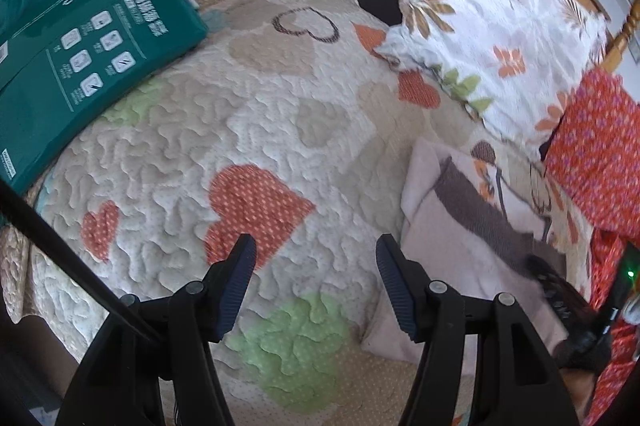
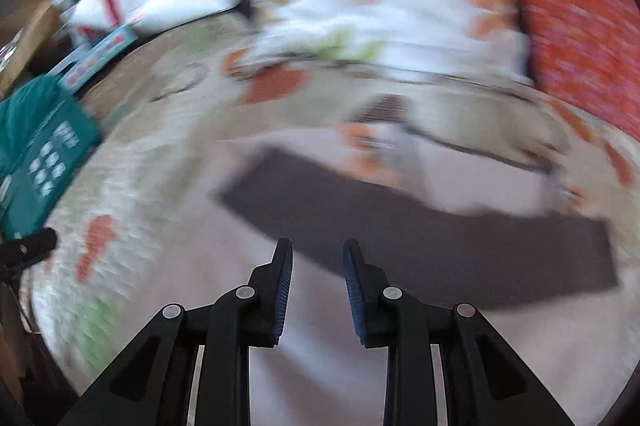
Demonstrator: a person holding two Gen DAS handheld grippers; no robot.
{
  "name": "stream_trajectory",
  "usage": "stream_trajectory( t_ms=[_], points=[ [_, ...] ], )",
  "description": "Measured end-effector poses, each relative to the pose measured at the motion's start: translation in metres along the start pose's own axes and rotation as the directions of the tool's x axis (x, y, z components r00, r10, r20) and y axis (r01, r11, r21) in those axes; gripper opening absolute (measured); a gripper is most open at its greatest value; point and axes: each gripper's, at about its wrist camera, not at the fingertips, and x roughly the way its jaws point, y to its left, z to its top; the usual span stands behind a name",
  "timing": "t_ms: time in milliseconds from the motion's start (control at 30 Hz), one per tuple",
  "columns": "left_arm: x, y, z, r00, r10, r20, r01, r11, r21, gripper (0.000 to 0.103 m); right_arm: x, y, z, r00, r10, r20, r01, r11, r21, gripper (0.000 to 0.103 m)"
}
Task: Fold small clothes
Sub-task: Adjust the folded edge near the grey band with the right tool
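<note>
Pale pink garment (image 1: 452, 266) flat on heart quilt (image 1: 248, 130), left gripper (image 1: 316, 254) beside it — fingers wide, empty, right gripper (image 2: 318, 258) over the garment — fingers narrowly parted, empty

Soft daylight, no harsh shadows. My left wrist view sharp at centre, fisheye bending edges, corners black. My right wrist view smeared by motion blur; quilt (image 2: 152, 154) pattern streaked.

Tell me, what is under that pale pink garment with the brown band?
The pink garment lies on the heart-patterned quilt, which shows all around it. Near its far edge an orange leaf print peeks out. Whatever is directly beneath the cloth is covered.
</note>
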Motion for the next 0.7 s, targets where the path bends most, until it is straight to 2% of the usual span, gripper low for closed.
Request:
stream_trajectory(
  t_ms=[67, 167, 200, 300, 333, 400, 500, 567, 633, 700],
  points=[
    [0.005, -0.009, -0.005, 1.000, 0.008, -0.012, -0.008, 0.999, 0.031, 0.061, -0.012, -0.057, -0.015, 0.996, -0.084, -0.014, 0.085, 0.994, 0.074, 0.029],
    [0.014, -0.021, -0.012, 0.999, 0.023, -0.036, -0.020, 0.997, 0.077, 0.061, -0.019, -0.127, -0.035, 0.989, -0.139, -0.055, 0.148, 0.968, 0.205, 0.029],
    [0.017, -0.025, -0.013, 0.999, 0.027, -0.046, -0.023, 0.995, 0.092, 0.061, -0.025, -0.157, -0.045, 0.981, -0.181, -0.066, 0.191, 0.947, 0.258, 0.029],
    [0.021, -0.029, -0.016, 0.998, 0.033, -0.058, -0.027, 0.994, 0.105, 0.061, -0.038, -0.208, -0.062, 0.955, -0.281, -0.091, 0.296, 0.901, 0.317, 0.029],
    [0.022, -0.030, -0.016, 0.998, 0.036, -0.058, -0.030, 0.994, 0.108, 0.061, -0.043, -0.225, -0.068, 0.941, -0.323, -0.104, 0.339, 0.879, 0.335, 0.033],
    [0.023, -0.032, -0.016, 0.998, 0.038, -0.057, -0.032, 0.993, 0.109, 0.061, -0.058, -0.250, -0.078, 0.944, -0.314, -0.100, 0.327, 0.855, 0.401, 0.033],
    [0.024, -0.033, -0.016, 0.997, 0.034, -0.065, -0.027, 0.995, 0.100, 0.062, -0.074, -0.273, -0.085, 0.976, -0.211, -0.049, 0.205, 0.824, 0.528, 0.033],
    [0.026, -0.035, -0.017, 0.997, 0.032, -0.069, -0.025, 0.995, 0.099, 0.062, -0.079, -0.281, -0.087, 0.988, -0.152, -0.016, 0.132, 0.795, 0.592, 0.033],
    [0.026, -0.037, -0.018, 0.997, 0.038, -0.063, -0.031, 0.994, 0.109, 0.062, -0.075, -0.276, -0.083, 0.995, -0.103, 0.009, 0.076, 0.793, 0.604, 0.033],
    [0.028, -0.037, -0.018, 0.997, 0.044, -0.060, -0.036, 0.992, 0.117, 0.062, -0.069, -0.267, -0.075, 0.997, -0.079, 0.022, 0.052, 0.817, 0.574, 0.033]
  ],
)
